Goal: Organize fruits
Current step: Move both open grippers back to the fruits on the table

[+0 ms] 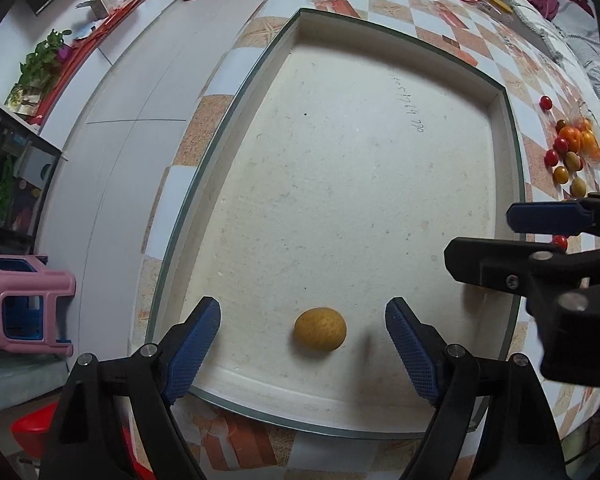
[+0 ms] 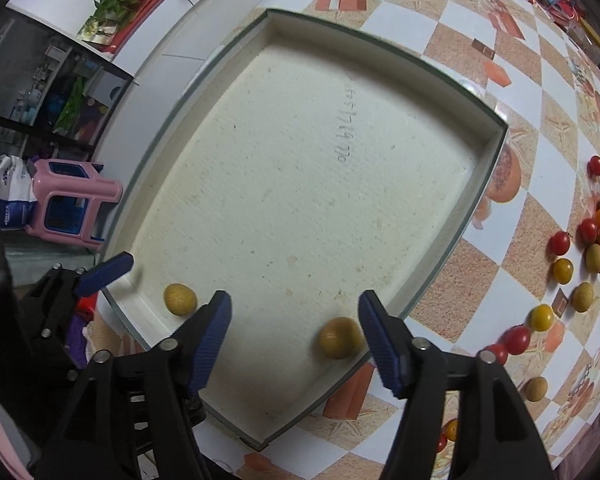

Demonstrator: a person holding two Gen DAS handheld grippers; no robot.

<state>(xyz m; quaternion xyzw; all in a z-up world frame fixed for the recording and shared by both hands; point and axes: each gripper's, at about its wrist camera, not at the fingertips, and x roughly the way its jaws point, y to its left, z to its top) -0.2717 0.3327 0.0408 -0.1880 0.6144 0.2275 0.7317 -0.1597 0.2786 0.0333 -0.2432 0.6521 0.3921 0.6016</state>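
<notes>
The left gripper (image 1: 302,340) is seen with jaws spread wide, nothing held; a tan fruit (image 1: 320,333) lies between them, untouched, inside the white tray (image 1: 236,128). The right gripper (image 2: 294,338) is likewise wide apart, a second tan fruit (image 2: 340,337) beside its right jaw. More fruits (image 2: 560,270) are scattered right on the checkered desk (image 2: 440,20).

Right gripper (image 2: 296,328) hangs spread over the white tray (image 2: 485,160); two brownish fruits (image 2: 340,337) inside; more fruit (image 2: 561,270) on the tablecloth.
</notes>
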